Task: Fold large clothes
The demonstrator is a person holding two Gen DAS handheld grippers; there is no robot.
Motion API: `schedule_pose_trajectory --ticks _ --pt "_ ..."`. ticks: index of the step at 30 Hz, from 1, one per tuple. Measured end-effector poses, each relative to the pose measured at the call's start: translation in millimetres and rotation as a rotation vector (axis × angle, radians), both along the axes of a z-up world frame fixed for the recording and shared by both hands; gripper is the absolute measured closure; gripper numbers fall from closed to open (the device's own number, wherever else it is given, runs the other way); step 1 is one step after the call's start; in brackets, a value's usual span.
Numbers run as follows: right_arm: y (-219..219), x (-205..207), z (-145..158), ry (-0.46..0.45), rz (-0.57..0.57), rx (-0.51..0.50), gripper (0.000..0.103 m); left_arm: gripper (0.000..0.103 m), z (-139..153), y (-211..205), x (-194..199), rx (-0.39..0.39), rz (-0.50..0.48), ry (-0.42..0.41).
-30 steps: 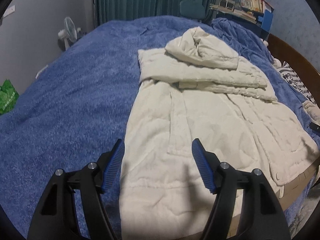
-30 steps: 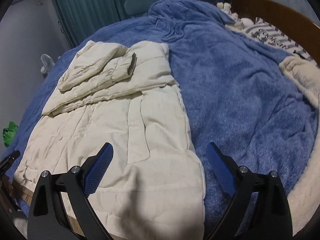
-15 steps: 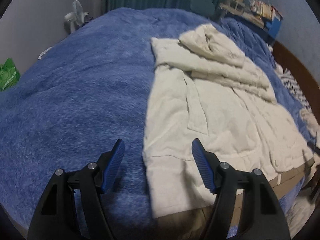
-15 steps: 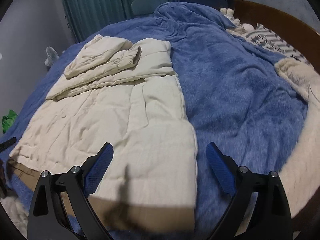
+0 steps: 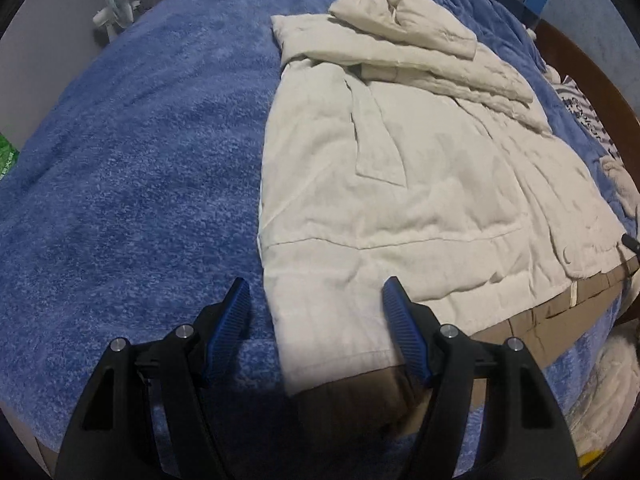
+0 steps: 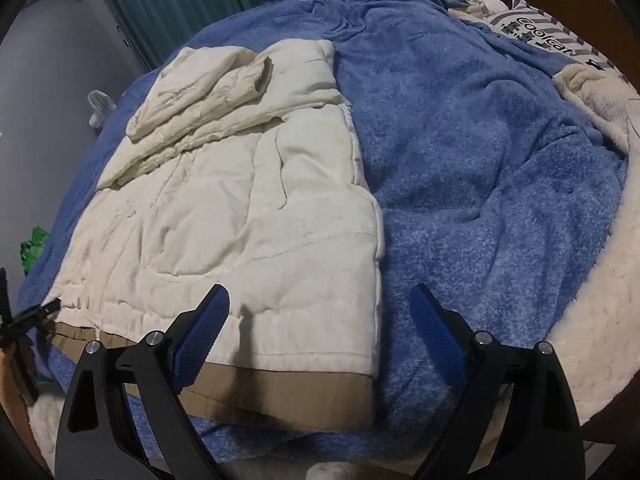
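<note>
Left wrist view: both claws, left claw [image 5: 316, 300] and right claw [image 6: 320, 312], gape apart over cream coat [image 5: 400, 184].

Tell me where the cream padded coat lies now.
The cream padded coat lies flat on the blue fleece blanket, its tan hem nearest both wrist cameras, sleeves folded across the far end.

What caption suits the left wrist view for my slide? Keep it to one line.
Open left gripper poised above the near corner of a cream coat spread on a blue blanket.

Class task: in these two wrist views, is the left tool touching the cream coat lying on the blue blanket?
Cannot tell. In the left wrist view the open left tool straddles the cream coat's near corner, but neither view shows plainly whether the fingers rest on the fabric.
</note>
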State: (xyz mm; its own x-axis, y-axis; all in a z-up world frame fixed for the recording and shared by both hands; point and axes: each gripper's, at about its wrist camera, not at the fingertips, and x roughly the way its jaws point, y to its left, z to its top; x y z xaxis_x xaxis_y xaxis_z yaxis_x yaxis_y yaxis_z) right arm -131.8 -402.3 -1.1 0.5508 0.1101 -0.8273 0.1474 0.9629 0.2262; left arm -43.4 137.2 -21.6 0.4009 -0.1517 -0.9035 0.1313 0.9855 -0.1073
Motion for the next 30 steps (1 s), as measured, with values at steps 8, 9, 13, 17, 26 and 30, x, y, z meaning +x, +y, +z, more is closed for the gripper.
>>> schedule_pose_trajectory --ticks 8,9,13,17,26,30 --pt "2 5 -11 0.044 0.005 0.04 0.018 0.038 -5 -5 1 -0.039 -0.021 0.013" --pt "3 6 -13 0.052 0.01 0.038 0.019 0.038 -5 -7 1 -0.034 -0.031 0.013" --pt "-2 9 -19 0.078 -0.015 0.065 0.029 0.039 -10 -10 2 -0.023 -0.038 0.032" --pt "6 4 -8 0.02 0.004 0.036 0.048 0.055 -11 -5 4 -0.114 -0.046 0.048" --pt "9 14 -21 0.097 0.04 0.057 0.041 0.067 -12 5 7 -0.22 -0.013 0.068" --pt "8 7 -11 0.041 0.021 0.047 0.057 0.067 -10 -16 3 -0.075 -0.07 0.046"
